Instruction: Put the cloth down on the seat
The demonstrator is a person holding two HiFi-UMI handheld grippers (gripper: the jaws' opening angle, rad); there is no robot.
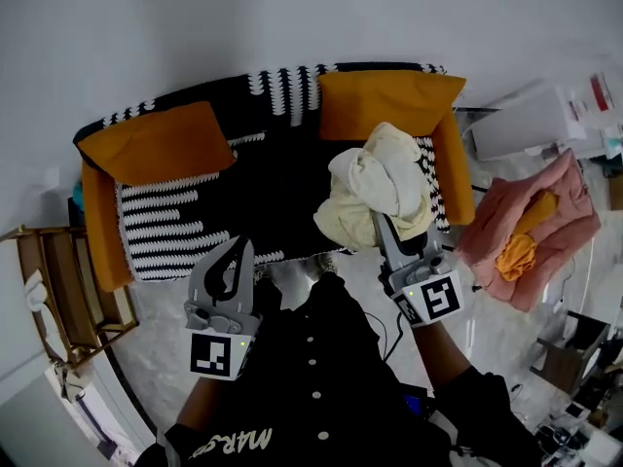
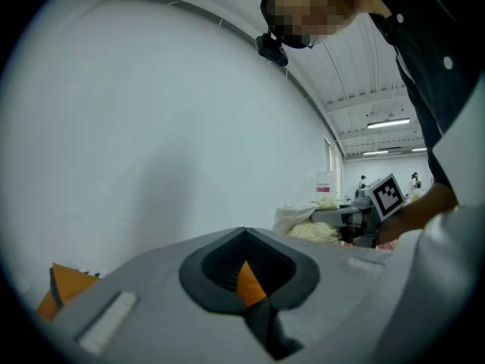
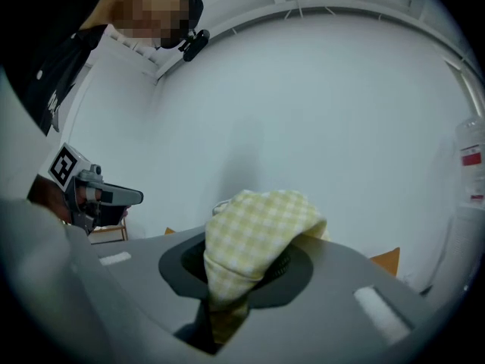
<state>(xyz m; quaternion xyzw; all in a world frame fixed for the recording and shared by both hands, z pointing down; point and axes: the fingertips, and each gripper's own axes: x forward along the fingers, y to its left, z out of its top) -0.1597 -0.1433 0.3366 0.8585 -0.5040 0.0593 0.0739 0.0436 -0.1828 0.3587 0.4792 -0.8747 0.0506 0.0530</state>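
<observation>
A pale yellow checked cloth (image 1: 380, 188) hangs bunched in the air over the right part of the sofa's black seat (image 1: 282, 178). My right gripper (image 1: 385, 226) is shut on its lower end. In the right gripper view the cloth (image 3: 254, 233) fills the gap of the jaws and spills over the right gripper (image 3: 241, 268). My left gripper (image 1: 237, 249) is shut and holds nothing, just in front of the seat's front edge. The left gripper view shows the left gripper (image 2: 244, 235) with its jaws together, and the cloth (image 2: 309, 223) far to the right.
The sofa has orange arms, two orange cushions (image 1: 156, 142) (image 1: 389, 100) and a black-and-white knitted throw (image 1: 165, 222). A pink blanket pile with an orange cloth (image 1: 531, 227) lies to the right. A wooden shelf (image 1: 58, 290) stands at the left, and white boxes (image 1: 531, 120) at the right.
</observation>
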